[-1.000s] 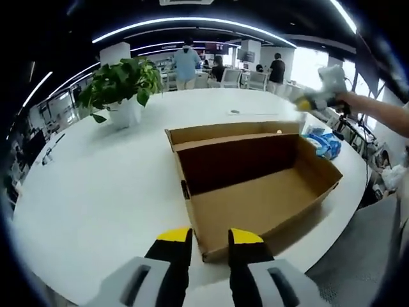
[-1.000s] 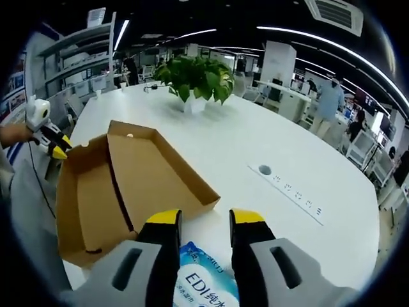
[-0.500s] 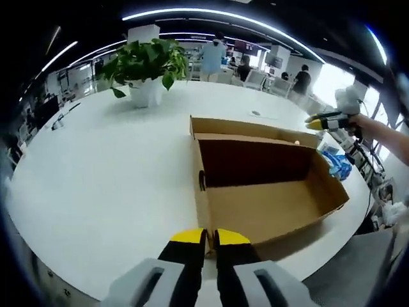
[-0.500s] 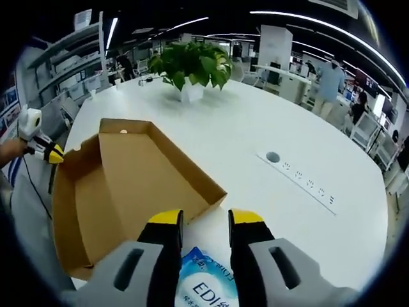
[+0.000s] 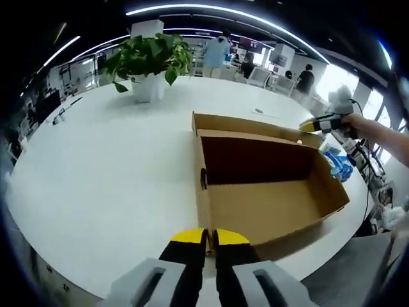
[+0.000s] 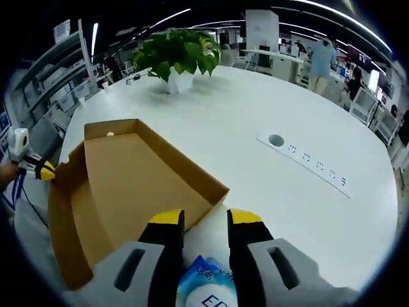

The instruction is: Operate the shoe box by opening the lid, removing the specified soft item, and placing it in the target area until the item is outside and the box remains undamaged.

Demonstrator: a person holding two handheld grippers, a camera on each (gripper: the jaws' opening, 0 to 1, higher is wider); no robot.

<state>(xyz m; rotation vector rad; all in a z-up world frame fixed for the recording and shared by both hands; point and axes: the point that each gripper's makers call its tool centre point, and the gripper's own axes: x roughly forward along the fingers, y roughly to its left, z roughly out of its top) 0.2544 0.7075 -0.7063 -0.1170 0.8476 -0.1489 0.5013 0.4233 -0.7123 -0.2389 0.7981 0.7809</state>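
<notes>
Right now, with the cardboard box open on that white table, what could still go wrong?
The left tongs look pinched on the shoe box wall at its near corner, so a hard pull might crease or tear the cardboard. That corner also sits close to the table edge and could slip off. The blue packet lies beside the box, between the right tongs, which look open; closing and lifting might drag it back.

open shoe box [image 5: 268, 192], bare table [image 5: 108, 166] around

Open office: curved ceiling light strips [image 5: 211, 11], desks, bright window [image 5: 329, 80].
</notes>
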